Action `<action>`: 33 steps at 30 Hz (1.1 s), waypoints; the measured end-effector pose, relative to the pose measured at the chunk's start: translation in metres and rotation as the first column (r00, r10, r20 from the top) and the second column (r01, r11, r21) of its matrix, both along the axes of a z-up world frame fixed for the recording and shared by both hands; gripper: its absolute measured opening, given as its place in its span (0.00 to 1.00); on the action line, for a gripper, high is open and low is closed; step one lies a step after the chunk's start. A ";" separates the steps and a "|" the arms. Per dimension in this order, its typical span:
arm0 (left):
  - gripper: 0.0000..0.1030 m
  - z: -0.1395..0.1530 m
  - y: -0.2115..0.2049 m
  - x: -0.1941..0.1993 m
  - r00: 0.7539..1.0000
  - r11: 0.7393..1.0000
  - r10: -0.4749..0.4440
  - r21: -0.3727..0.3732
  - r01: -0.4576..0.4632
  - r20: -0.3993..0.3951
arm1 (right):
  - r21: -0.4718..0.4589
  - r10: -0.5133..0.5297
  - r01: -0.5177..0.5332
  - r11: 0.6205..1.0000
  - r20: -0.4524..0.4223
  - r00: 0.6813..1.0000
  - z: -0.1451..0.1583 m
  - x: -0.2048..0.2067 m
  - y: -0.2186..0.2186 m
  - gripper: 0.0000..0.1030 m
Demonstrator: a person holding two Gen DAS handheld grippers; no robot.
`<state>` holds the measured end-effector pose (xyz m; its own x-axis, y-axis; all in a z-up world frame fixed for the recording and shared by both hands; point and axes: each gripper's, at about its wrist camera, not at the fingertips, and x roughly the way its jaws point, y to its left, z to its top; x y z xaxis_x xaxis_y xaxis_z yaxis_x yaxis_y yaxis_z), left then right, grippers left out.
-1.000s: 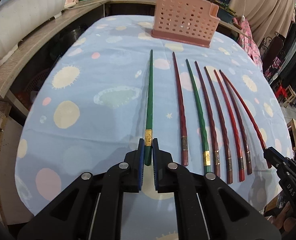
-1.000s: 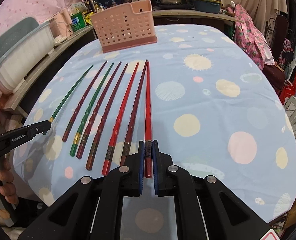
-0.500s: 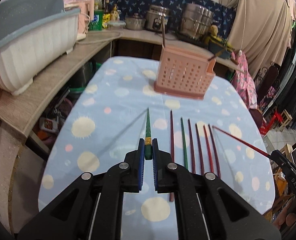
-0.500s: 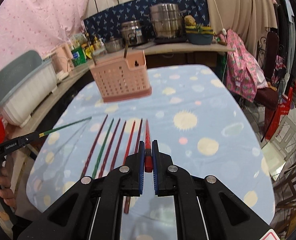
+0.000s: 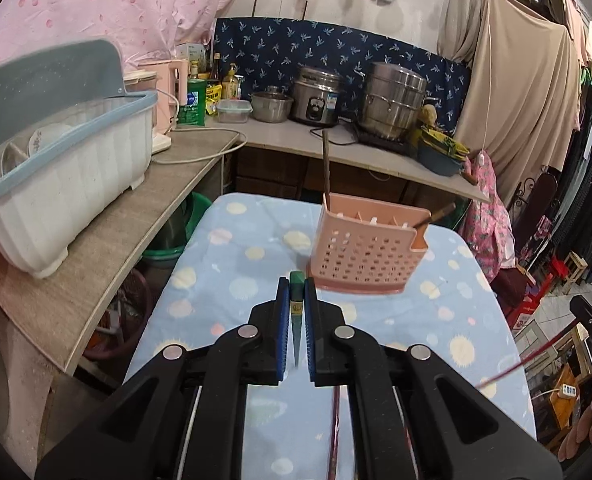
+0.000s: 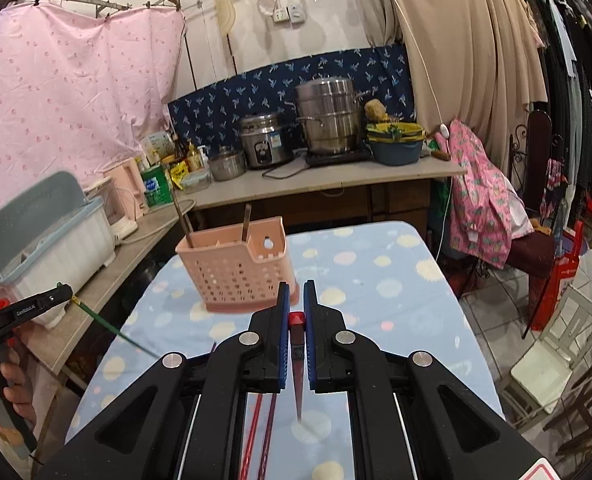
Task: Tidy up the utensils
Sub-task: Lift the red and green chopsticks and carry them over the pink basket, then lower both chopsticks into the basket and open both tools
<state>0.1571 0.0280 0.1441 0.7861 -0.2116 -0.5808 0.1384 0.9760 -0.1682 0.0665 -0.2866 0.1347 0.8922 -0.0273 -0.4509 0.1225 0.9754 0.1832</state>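
Left tongs [image 5: 295, 304]: clenched on the green chopstick [image 5: 296, 314], blue pads pressed to its thick end just below the gold band; seen from the right wrist view [image 6: 62, 291] they hang over the left edge of the tabletop, well to the left of the pink basket.
Green chopstick: held off the cloth, butt end poking up between the pads, thin tip slanting down — in the right wrist view [image 6: 112, 330] it runs from the tongs toward the tabletop, near the basket's left front.
Right tongs [image 6: 296, 320]: clenched on the red chopstick [image 6: 297, 354], gripped near its square butt end.
Red chopstick: lifted, tip pointing down at the cloth in front of the basket; in the left wrist view [image 5: 531, 358] it shows as a thin red line far to the basket's right.
Pink basket [image 6: 232, 272]: upright on the blue spotted tabletop [image 6: 395, 280], perforated walls, two dark sticks standing in it — one at the left corner, one near the middle.
Remaining chopsticks [image 6: 262, 432]: red and dark red ones lie on the cloth nearer the camera than the basket, mostly hidden under the right tongs.
Dish rack [image 5: 56, 184]: white with a grey-blue lid, on the side counter left of the basket.
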 end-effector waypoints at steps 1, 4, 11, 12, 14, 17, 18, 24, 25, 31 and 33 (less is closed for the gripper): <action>0.07 0.003 0.000 0.003 1.000 1.000 -0.003 -0.003 0.003 0.005 | 0.001 0.001 -0.001 1.000 0.010 1.000 0.004 0.003 0.000 0.07; 0.07 0.020 -0.004 0.016 1.000 1.000 -0.012 -0.019 0.012 0.029 | 0.008 0.003 -0.003 1.000 0.045 0.999 0.020 0.016 -0.003 0.07; 0.07 0.067 -0.017 0.044 0.992 0.998 -0.024 -0.054 0.031 0.126 | 0.055 0.030 -0.039 0.998 0.153 0.988 0.066 0.050 -0.003 0.07; 0.07 0.076 -0.020 0.050 0.989 0.998 -0.022 -0.059 0.031 0.145 | 0.057 0.036 -0.046 0.997 0.176 0.984 0.076 0.058 -0.001 0.07; 0.07 0.091 -0.025 0.062 0.984 0.997 -0.019 -0.074 0.033 0.177 | 0.058 0.045 -0.058 0.997 0.212 0.976 0.091 0.071 0.003 0.07; 0.07 0.112 -0.034 0.080 0.974 0.996 -0.011 -0.086 0.031 0.225 | 0.063 0.061 -0.079 0.995 0.258 0.964 0.114 0.099 0.010 0.07; 0.07 0.116 -0.036 0.084 0.971 0.996 -0.009 -0.089 0.031 0.237 | 0.065 0.063 -0.084 0.994 0.273 0.960 0.121 0.109 0.012 0.07; 0.07 0.131 -0.055 0.116 0.953 0.998 0.020 -0.059 -0.002 0.303 | 0.083 0.052 -0.082 0.993 0.314 0.948 0.139 0.164 0.018 0.07; 0.07 0.131 -0.057 0.121 0.953 0.998 0.022 -0.057 -0.005 0.302 | 0.087 0.050 -0.081 0.993 0.313 0.948 0.138 0.174 0.018 0.07; 0.07 0.106 -0.065 0.151 0.969 0.999 0.015 -0.043 -0.004 0.246 | 0.098 0.051 -0.080 0.992 0.261 0.964 0.109 0.217 0.019 0.07; 0.07 0.093 -0.066 0.157 0.975 0.999 0.008 -0.035 -0.001 0.221 | 0.102 0.053 -0.078 0.992 0.229 0.972 0.094 0.227 0.020 0.07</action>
